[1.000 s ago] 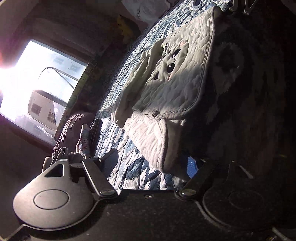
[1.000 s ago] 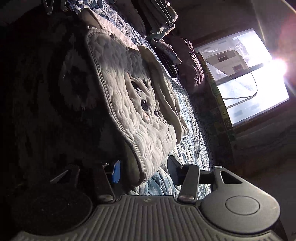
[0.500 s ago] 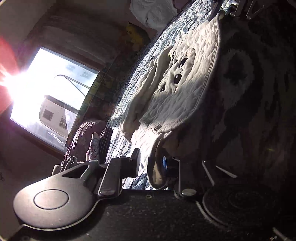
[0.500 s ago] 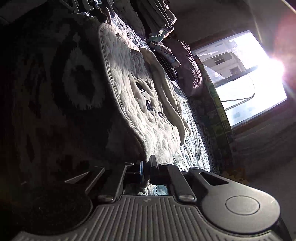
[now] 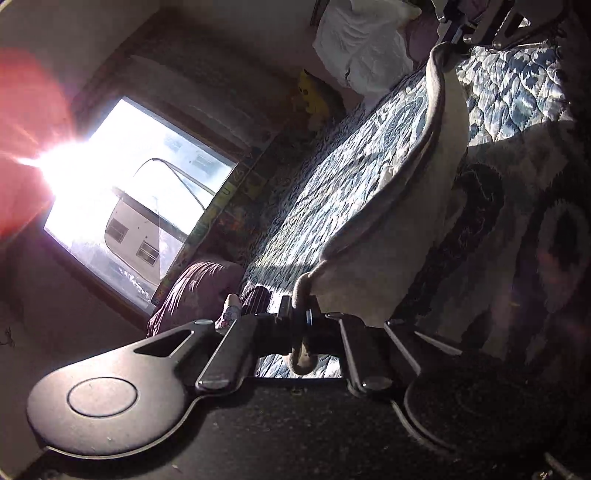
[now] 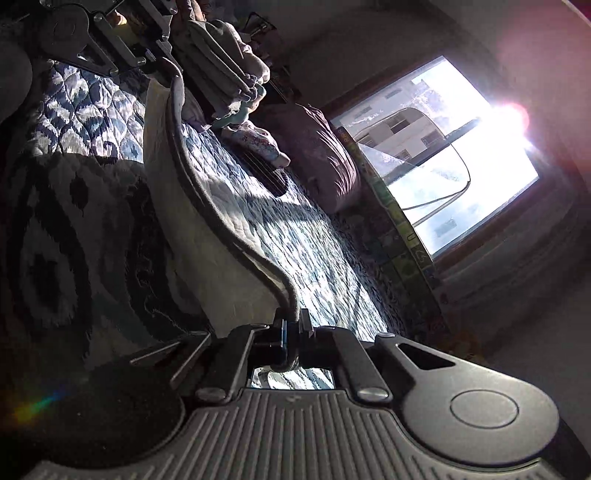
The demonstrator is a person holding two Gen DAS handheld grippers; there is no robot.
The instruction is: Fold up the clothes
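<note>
The left claw [image 5: 302, 325] is closed tight on the thick edge of a white quilted garment [image 5: 417, 206]. A bit of the hem pokes out below its two fingers. The right claw [image 6: 291, 334] is pinched shut on the other end of the same garment [image 6: 207, 229] edge. Each claw shows up far away in the other's view: the right claw [image 5: 461, 22] at the top of the left view, and the left claw [image 6: 122, 44] at the top left of the right view.

The garment hangs between the two claws like a stretched sheet. Its top edge runs in a long curve from one claw to the other. The cloth is lifted up off the bed [image 5: 332, 192], and only its plain back side shows. The lower part lies in shadow, so where it ends is hard to tell.

The bed has a blue and white quilted cover [image 6: 314, 258]. A dark rug-like blanket [image 6: 55, 240] with big pale shapes lies on the shaded side, beside the garment.

Far off on the bed sits a stack of folded clothes [image 6: 225, 62]. Near it are a purple pillow [image 6: 325, 158] and a small flowery cloth [image 6: 258, 142]. A white bag [image 5: 365, 44] and a yellow toy [image 5: 314, 96] sit at the far end in the left view.

A bright window [image 5: 129, 206] lets in strong sun beside the bed.
</note>
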